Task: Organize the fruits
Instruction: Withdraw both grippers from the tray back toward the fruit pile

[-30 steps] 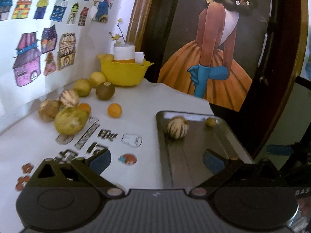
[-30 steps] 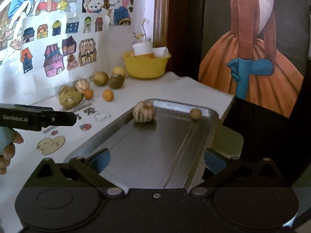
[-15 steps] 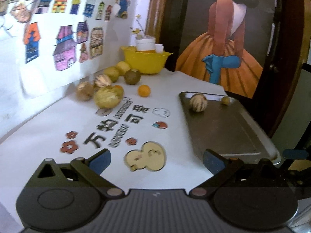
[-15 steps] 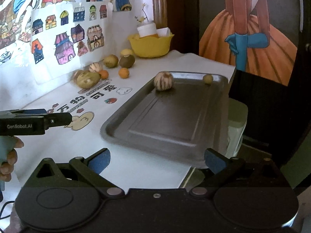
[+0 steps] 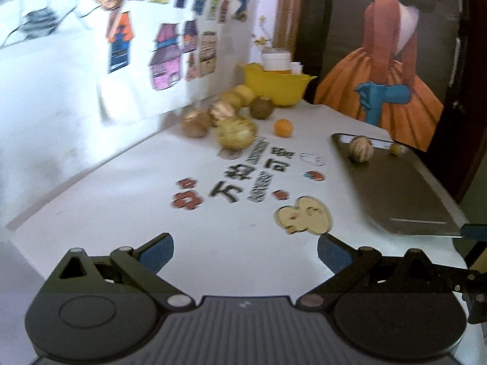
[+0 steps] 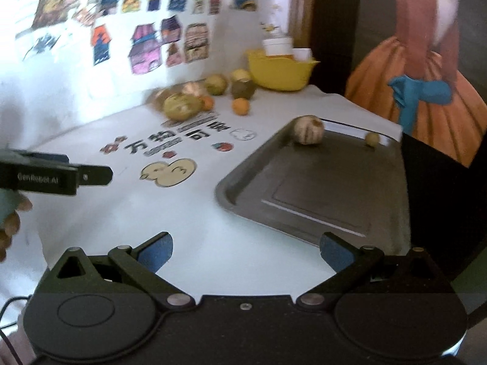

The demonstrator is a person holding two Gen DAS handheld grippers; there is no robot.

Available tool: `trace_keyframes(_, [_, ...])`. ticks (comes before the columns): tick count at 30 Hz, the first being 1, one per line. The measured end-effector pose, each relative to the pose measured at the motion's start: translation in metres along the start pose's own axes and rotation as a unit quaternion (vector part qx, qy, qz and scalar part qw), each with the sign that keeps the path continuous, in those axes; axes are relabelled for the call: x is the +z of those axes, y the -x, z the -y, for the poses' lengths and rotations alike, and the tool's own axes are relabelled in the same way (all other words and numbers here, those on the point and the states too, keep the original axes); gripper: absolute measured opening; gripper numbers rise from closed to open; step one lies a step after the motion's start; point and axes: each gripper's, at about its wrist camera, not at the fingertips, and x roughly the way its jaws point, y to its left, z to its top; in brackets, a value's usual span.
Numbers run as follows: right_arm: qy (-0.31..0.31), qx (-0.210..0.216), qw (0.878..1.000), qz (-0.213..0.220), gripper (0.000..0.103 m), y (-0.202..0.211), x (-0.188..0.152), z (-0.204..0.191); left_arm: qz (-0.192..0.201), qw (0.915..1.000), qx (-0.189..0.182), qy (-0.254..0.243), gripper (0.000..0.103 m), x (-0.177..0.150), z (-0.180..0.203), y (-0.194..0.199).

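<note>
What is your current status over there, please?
Left gripper and right gripper open, empty. Two fruits on tray; rest beside yellow bowl. Nothing obstructing.

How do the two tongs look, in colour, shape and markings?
Both the left tongs and the right tongs are black, with angular linkage arms, round silver pivot pins and blue pads on the tips. The left body is ribbed grey. Seen from the right wrist, the left tongs bear pale "GenRobot.AI" lettering, and a thin dark cable runs nearby.

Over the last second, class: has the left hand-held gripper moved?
Yes. The left hand-held gripper has pulled back from the metal tray and the fruit pile; both now look farther off.
</note>
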Motion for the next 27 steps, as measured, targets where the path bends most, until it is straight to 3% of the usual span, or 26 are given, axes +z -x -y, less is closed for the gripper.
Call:
trace_keyframes(5, [0.006,0.033,0.999,-0.011,0.102,-0.006,0.003,-0.011,-0.023,0.9989,0.004,0.039,0.103,-0.004,-0.024,0.004])
trace_keyframes(13, [0.008,0.087,0.996,-0.019,0.102,-0.019,0.019,-0.025,-0.022,0.9985,0.028,0.042,0.103,0.001,-0.043,0.009])
trace_keyframes(20, [0.051,0.074,0.996,-0.001,0.102,-0.025,0.039,-0.027,-0.022,0.9979,0.052,0.032,0.103,0.011,-0.053,0.001])
trace_keyframes(27, [0.075,0.061,0.995,0.003,0.102,-0.037,0.051,-0.019,-0.025,0.9981,0.051,0.024,0.103,0.018,-0.057,-0.012])
